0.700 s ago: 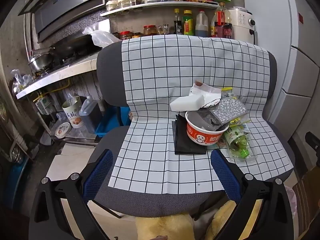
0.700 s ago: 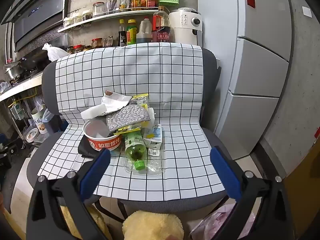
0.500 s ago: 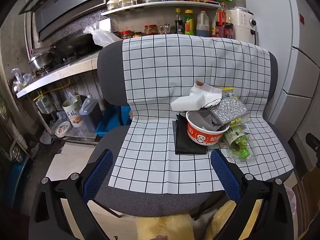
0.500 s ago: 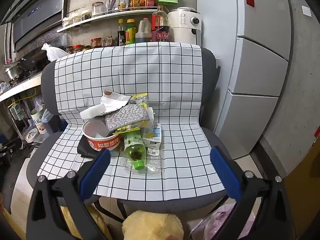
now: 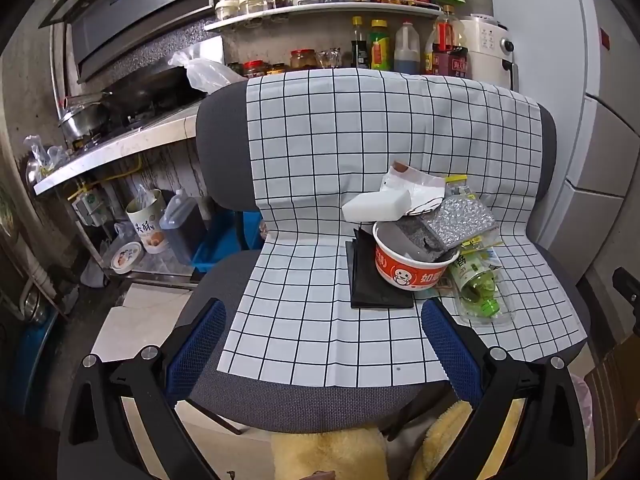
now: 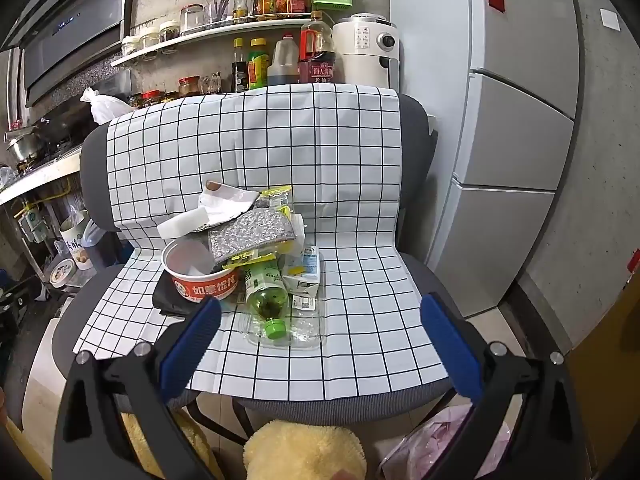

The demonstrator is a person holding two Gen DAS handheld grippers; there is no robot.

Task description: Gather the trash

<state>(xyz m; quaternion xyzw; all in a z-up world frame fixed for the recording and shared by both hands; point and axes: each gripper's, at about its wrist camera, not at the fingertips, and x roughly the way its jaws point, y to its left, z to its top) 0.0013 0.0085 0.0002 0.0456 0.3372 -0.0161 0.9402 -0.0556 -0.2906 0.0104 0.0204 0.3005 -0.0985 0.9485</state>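
Note:
A heap of trash lies on a chair draped with a white checked cloth [image 5: 312, 320]. It holds a red noodle cup [image 5: 412, 270] [image 6: 202, 276], a green plastic bottle [image 5: 478, 288] [image 6: 266, 300], a silver foil pouch [image 5: 460, 220] [image 6: 250, 234], a white foam block [image 5: 376, 206] [image 6: 182, 226], a black flat bag [image 5: 368, 284] and a small carton [image 6: 306, 276]. My left gripper [image 5: 322, 312] stands open in front of the seat, left of the heap. My right gripper [image 6: 320, 312] is open too, just short of the bottle. Neither holds anything.
A kitchen counter [image 5: 116, 148] with a stove and pots runs at the left, shelves of bottles and jars [image 6: 248, 24] behind the chair. A fridge [image 6: 516, 128] stands at the right. Yellow fluffy slippers [image 6: 304, 452] and a pink-lined bin [image 6: 432, 448] lie below.
Both views have shifted very slightly toward the chair; the trash has not moved and both grippers stay open.

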